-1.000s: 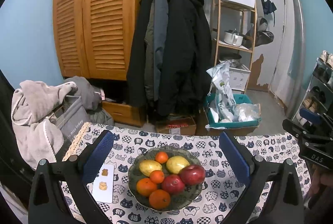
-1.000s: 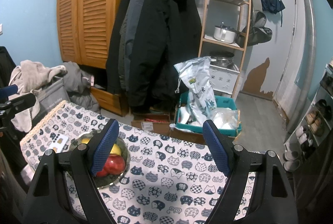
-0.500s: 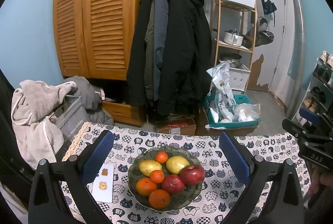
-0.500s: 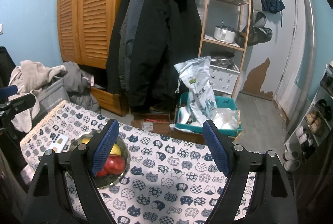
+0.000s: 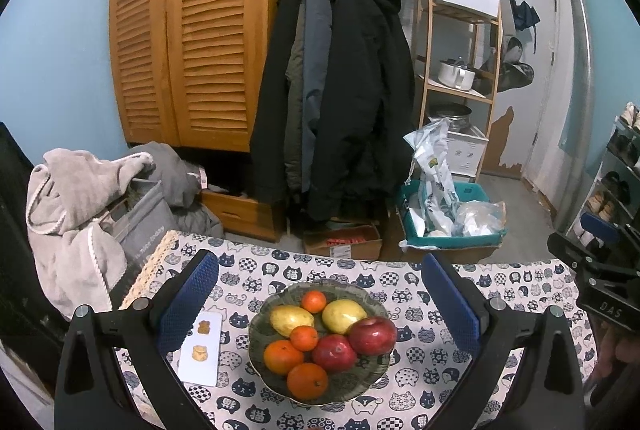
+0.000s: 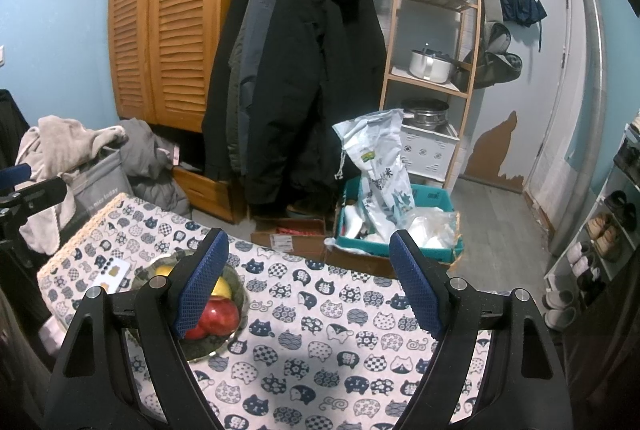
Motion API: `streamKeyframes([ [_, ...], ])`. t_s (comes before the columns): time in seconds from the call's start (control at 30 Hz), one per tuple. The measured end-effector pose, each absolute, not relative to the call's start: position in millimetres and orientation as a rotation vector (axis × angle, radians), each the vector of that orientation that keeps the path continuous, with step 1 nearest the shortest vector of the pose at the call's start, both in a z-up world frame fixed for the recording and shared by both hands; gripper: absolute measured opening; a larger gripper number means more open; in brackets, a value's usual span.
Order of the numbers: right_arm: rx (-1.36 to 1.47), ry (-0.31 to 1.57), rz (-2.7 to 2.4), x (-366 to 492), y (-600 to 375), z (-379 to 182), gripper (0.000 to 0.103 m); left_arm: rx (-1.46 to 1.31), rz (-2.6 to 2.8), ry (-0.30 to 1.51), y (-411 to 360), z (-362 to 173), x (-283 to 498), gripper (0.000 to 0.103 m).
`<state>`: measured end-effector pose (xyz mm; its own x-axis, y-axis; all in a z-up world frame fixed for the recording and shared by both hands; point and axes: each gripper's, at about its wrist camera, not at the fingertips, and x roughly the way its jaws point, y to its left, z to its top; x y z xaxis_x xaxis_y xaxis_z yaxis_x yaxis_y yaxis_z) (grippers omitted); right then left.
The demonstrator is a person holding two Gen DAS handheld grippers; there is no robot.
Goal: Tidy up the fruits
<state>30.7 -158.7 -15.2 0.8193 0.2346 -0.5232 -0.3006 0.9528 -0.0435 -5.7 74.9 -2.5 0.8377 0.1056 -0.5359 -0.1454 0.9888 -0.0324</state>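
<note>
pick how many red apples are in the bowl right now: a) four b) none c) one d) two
d, the left wrist view shows two red apples side by side at the right of the bowl, next to the oranges and the two yellow fruits.
</note>
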Motion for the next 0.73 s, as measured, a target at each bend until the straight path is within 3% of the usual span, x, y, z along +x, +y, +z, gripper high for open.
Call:
streamKeyframes([
  [0.73,-0.127,0.541,0.288,30.5,-158.2,-14.7,0.081,-0.048,0.153,0.546,72.4,1.9,-6.5,0.102],
])
